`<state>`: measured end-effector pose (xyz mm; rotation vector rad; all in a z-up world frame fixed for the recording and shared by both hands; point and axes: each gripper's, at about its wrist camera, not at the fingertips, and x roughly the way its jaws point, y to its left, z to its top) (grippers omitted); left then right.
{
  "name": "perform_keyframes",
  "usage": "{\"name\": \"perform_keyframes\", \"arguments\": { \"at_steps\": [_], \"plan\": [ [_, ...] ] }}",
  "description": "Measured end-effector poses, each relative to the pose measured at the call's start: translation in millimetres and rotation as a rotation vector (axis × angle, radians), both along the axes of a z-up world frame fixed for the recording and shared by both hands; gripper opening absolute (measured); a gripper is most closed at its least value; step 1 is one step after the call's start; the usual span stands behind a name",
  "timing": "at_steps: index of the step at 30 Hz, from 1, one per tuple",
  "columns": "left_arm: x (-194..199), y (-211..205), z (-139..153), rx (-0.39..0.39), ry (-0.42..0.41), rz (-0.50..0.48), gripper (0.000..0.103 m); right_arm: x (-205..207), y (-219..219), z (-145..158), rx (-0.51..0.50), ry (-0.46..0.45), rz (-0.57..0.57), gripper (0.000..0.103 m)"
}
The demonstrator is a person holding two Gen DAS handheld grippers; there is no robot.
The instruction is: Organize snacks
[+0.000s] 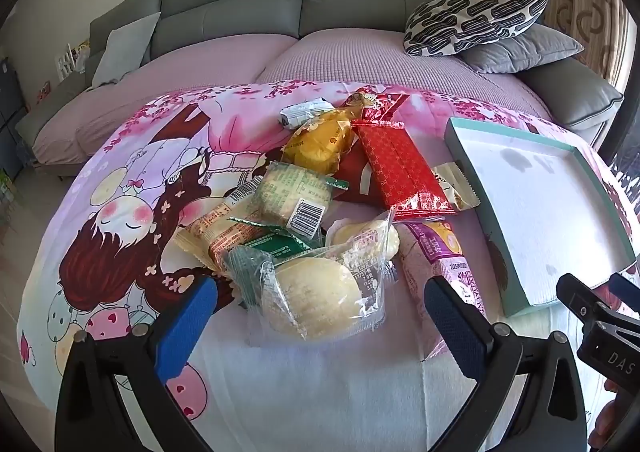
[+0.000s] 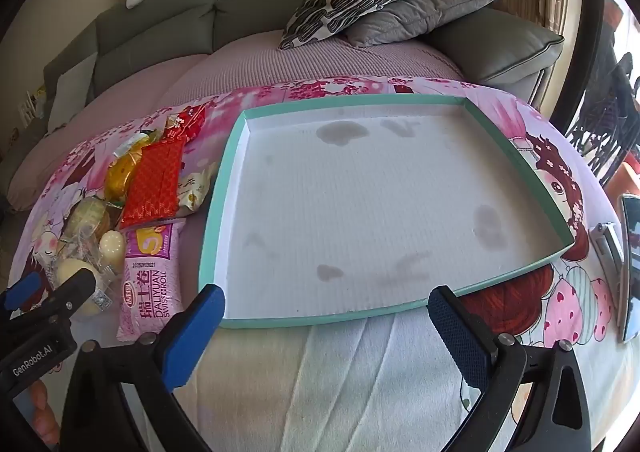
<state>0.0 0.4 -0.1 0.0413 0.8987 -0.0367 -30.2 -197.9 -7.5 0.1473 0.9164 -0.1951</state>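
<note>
Nothing has gone into the tray [image 2: 224,188] yet, so the sorting looks barely begun. The shallow teal-rimmed tray lies on the right side of the bench [image 2: 360,372], which is draped in a pink cartoon-print cloth, and its white floor shows only a few grey stains.

All the snacks sit in a loose heap just left of the tray. In the left wrist view the nearest is a pale bun in clear wrap [image 1: 316,300], with a pink Swiss roll pack [image 1: 444,260] beside it, lying close along the tray's rim. Further back are a red patterned packet [image 1: 400,168], a yellow cake in clear wrap [image 1: 320,144], a green-printed pastry pack [image 1: 292,200] and a small grey-white wrapper [image 1: 304,112].

The left claw [image 1: 320,316] is spread wide with nothing between its blue pads, poised around the pale bun, which I judge to be the first pick. The right claw [image 2: 328,316] is likewise spread and empty, hovering at the near edge of the tray.

What remains, by my reading, is the whole job: every packet must be lifted over and laid in the tray
</note>
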Motion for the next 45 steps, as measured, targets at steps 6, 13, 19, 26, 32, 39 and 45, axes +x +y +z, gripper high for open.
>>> {"name": "perform_keyframes", "arguments": {
  "at_steps": [6,13,19,26,32,39,45],
  "plan": [
    [0.0,0.5,0.1,0.004,0.001,0.002,0.103,0.0,-0.8,-0.4,0.003,0.000,-0.003,0.103],
    [4.7,-4.1,0.0,0.001,0.003,0.002,0.103,-0.1,-1.0,-0.5,0.004,0.003,-0.002,0.103],
    [2.2,-2.5,0.4,0.002,0.000,-0.001,0.103,0.0,-1.2,-0.8,0.004,0.003,-0.002,0.103],
    [-0.1,-1.9,0.6,0.003,-0.001,-0.002,0.103,0.1,-1.7,-1.5,0.006,0.007,-0.004,0.103],
    [0.1,-1.1,-0.3,0.006,0.001,-0.001,0.103,0.1,-1.6,-2.0,0.005,0.008,-0.004,0.103],
    [0.3,-1.2,-0.5,0.007,0.001,-0.001,0.103,0.0,-1.6,-2.1,0.005,0.008,-0.004,0.103],
    [0.7,3.0,3.6,0.013,-0.013,0.033,0.103,-2.6,4.2,4.0,0.023,-0.038,0.033,0.103]
  ]
}}
